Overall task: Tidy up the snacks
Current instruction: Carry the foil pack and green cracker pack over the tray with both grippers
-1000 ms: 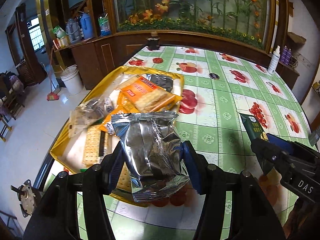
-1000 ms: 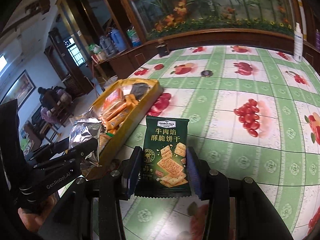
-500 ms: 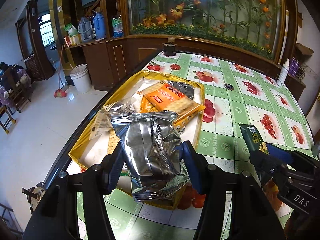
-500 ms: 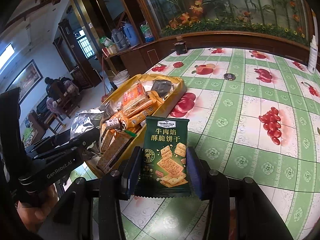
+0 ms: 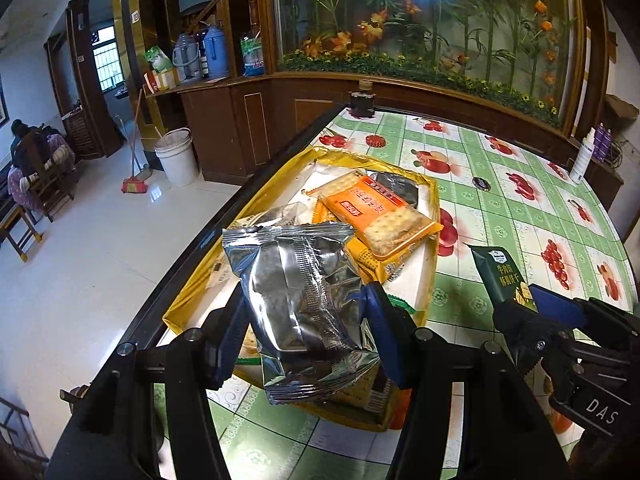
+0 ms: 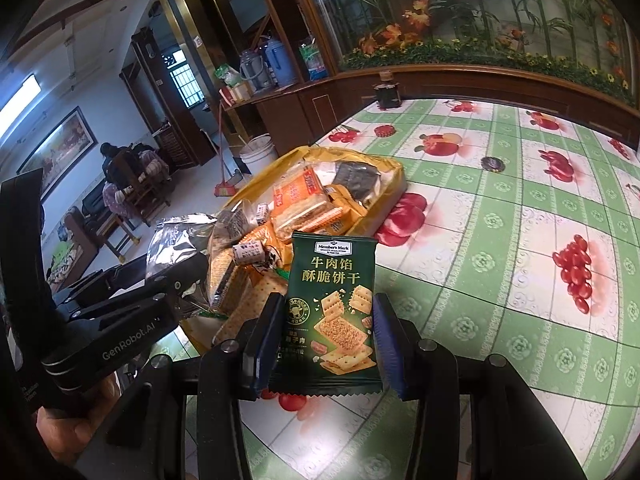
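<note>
Two packets are in my grip: left tongs (image 5: 306, 320) clamp a silver foil packet (image 5: 298, 292) above the yellow tray (image 5: 188, 304), right tongs (image 6: 326, 340) clamp a green cracker packet (image 6: 332, 312) beside it over the desk (image 6: 520, 240). Next, I judge, lower each into the tray and let go.

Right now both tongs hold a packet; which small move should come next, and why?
Probably lower the left tongs and release the silver packet into the yellow tray. The packet hangs above the tray's near end, where the other snacks lie, while the right tongs hold the green cracker packet over the tablecloth beside the tray.
</note>
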A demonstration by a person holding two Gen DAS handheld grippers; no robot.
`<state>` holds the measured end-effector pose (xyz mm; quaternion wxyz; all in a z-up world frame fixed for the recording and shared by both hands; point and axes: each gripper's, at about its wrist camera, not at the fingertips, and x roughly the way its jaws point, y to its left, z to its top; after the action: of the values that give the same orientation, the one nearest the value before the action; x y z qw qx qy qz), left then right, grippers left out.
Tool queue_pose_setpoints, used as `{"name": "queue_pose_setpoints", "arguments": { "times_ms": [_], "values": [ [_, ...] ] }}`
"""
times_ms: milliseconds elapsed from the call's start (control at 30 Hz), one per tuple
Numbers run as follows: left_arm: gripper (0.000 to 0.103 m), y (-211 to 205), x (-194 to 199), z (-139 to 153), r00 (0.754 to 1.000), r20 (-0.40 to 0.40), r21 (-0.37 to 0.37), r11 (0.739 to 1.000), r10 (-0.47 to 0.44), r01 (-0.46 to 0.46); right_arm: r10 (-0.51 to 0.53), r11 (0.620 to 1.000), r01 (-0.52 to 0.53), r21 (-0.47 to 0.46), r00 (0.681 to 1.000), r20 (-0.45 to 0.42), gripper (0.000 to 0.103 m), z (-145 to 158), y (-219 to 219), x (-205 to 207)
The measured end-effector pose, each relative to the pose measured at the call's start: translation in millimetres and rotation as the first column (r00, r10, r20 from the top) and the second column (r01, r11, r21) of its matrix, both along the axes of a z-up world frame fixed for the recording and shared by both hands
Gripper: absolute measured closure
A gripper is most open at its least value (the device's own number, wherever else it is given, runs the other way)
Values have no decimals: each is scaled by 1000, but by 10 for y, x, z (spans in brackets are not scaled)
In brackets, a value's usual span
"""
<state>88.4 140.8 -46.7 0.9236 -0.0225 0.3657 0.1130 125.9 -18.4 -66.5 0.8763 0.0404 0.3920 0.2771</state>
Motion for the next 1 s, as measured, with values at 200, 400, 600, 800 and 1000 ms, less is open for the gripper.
{"name": "queue_pose_setpoints", "arguments": {
  "times_ms": [200, 400, 600, 800, 1000],
  "values": [
    [47, 72, 40, 3, 1000, 2, 13, 1000, 20, -20, 32, 999, -32, 1, 999, 20, 57, 52, 172, 97],
    [47, 132, 84, -11, 999, -1, 18, 999, 35, -35, 57, 998, -57, -3, 998, 26, 57, 62, 332, 247],
    [47, 176, 167, -46, 999, -10, 19, 999, 46, -45, 66, 998, -66, 1, 997, 31, 58, 56, 443, 432],
    [47, 234, 257, -115, 998, -32, 4, 999, 53, -53, 90, 996, -89, -23, 995, 31, 57, 29, 557, 557],
    [47, 214, 301, -145, 998, -39, -2, 999, 42, -42, 52, 995, -50, -92, 998, 23, 53, -140, 349, 397]
  ]
}}
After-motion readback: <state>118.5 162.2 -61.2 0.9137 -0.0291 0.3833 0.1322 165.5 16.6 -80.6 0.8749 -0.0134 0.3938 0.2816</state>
